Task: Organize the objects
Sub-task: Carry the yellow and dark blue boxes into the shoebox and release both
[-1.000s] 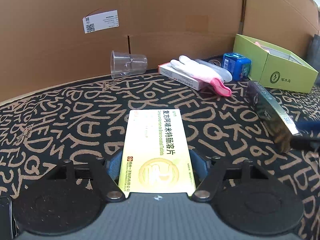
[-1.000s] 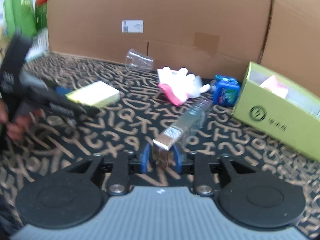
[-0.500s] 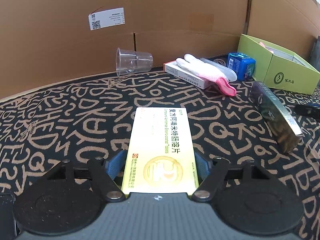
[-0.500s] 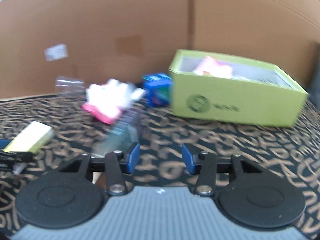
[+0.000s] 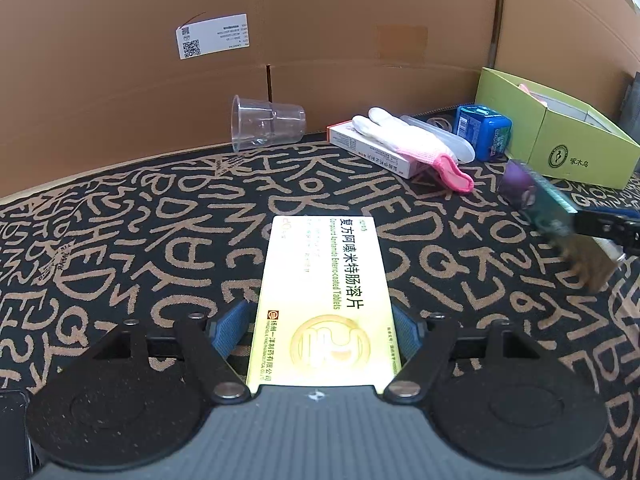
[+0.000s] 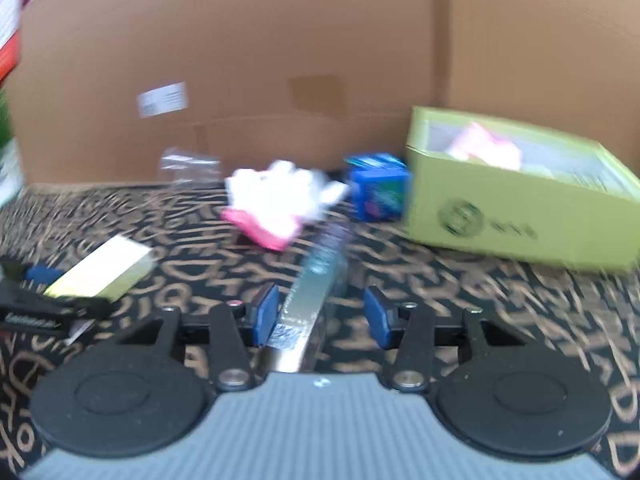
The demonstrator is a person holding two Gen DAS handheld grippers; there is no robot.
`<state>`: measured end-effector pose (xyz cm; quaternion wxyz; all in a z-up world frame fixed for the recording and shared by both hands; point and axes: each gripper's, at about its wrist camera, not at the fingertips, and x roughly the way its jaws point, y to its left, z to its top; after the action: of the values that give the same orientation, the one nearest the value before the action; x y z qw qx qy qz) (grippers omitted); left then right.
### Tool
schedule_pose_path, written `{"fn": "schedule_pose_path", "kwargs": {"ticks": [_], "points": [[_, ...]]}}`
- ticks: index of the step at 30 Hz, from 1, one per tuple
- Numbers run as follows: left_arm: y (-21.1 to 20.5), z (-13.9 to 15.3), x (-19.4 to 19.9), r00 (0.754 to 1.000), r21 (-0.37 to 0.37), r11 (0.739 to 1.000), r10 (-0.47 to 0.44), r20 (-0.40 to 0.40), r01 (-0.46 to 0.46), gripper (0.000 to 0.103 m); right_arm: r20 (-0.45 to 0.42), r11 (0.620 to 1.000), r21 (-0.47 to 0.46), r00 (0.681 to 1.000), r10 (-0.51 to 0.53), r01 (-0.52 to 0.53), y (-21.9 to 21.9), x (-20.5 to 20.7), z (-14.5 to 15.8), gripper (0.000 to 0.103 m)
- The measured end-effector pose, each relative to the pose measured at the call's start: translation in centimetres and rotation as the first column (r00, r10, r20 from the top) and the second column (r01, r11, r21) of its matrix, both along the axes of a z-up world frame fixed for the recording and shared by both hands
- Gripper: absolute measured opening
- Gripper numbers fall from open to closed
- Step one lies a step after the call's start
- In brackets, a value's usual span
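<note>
The left claw (image 5: 322, 330) pointed down at the patterned table (image 5: 120, 240) with its blue pads (image 5: 230, 326) wide apart, one on each side of a yellow tablet box (image 5: 324, 300) that lay flat on the cloth between them; the right pad sat against the box edge and the left pad just beside it, and whether they pressed it could not be told. Ahead of this claw and to its left a clear plastic cup (image 5: 266, 124) lay on its side against the cardboard wall (image 5: 320, 20). Ahead and to its right a white glove with a pink cuff (image 5: 416, 144) lay across a white medicine box (image 5: 372, 150), with a blue box (image 5: 484, 130) and then an open green carton (image 5: 560, 148) further right. The right claw (image 6: 322, 316) stood partly open, its pads (image 6: 378, 316) around a long shiny box (image 6: 316, 292) whose near end lay between them; the left pad was close to the box, the right pad stood clear of it, so no grip showed. That view was blurred. Beyond this claw lay the glove (image 6: 276, 196) and blue box (image 6: 378, 192), the green carton (image 6: 500, 216) ahead to its right, and the yellow box (image 6: 104, 270) to its left.
</note>
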<state>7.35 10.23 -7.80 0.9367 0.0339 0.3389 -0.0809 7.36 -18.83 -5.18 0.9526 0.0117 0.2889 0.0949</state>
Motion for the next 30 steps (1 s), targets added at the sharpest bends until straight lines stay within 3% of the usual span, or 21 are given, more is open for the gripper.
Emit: {"fn": "schedule_pose_path", "kwargs": {"ticks": [4,7,9,11,13,18,22,23,25,30], "points": [[-0.4,0.0,0.5,1.000,0.012,1.000,-0.005,0.009,0.005,0.079,0.004,0.988,-0.074,0.991,-0.134,0.134,-2.6,-0.4,0.0,0.047],[-0.8,0.1,1.1,1.000,0.013,1.000,-0.005,0.003,0.005,0.079,0.035,0.995,-0.056,0.996,-0.079,0.081,-2.5,-1.0,0.7,0.047],[-0.9,0.1,1.3,1.000,0.019,1.000,-0.020,0.006,0.020,0.078,0.051,0.991,-0.128,0.998,-0.032,0.038,-1.0,-0.9,0.8,0.052],[-1.1,0.2,1.3,0.999,0.022,0.999,-0.047,0.010,0.046,0.069,0.049,0.978,-0.209,0.999,0.005,0.006,0.4,-0.1,0.2,0.053],[-1.2,0.3,1.4,0.998,0.019,0.998,-0.062,0.004,0.062,0.069,0.019,0.974,-0.227,1.000,0.016,-0.012,0.9,1.3,-0.4,0.053],[-2.0,0.1,2.0,0.996,0.057,0.995,-0.082,0.021,0.081,0.072,-0.040,0.980,-0.195,0.999,0.023,-0.030,0.3,2.5,-1.5,0.053],[-2.2,0.1,2.7,0.997,0.038,0.996,-0.081,0.012,0.081,0.069,-0.056,0.990,-0.142,0.998,0.006,-0.014,-0.7,3.1,-1.8,0.053],[-2.3,0.2,2.7,0.997,0.041,0.996,-0.078,0.008,0.078,0.069,-0.062,0.991,-0.133,0.998,0.004,-0.013,-0.8,3.3,-1.9,0.044],[-2.5,0.3,2.6,0.998,0.047,0.997,-0.069,0.003,0.069,0.069,-0.075,0.996,-0.084,0.997,0.008,-0.015,-1.4,3.4,-2.3,0.040],[-4.2,1.6,1.8,0.990,-0.020,0.990,-0.140,-0.013,0.139,0.069,-0.070,1.000,-0.009,0.998,0.010,-0.010,-2.5,2.3,-1.9,0.038]]}}
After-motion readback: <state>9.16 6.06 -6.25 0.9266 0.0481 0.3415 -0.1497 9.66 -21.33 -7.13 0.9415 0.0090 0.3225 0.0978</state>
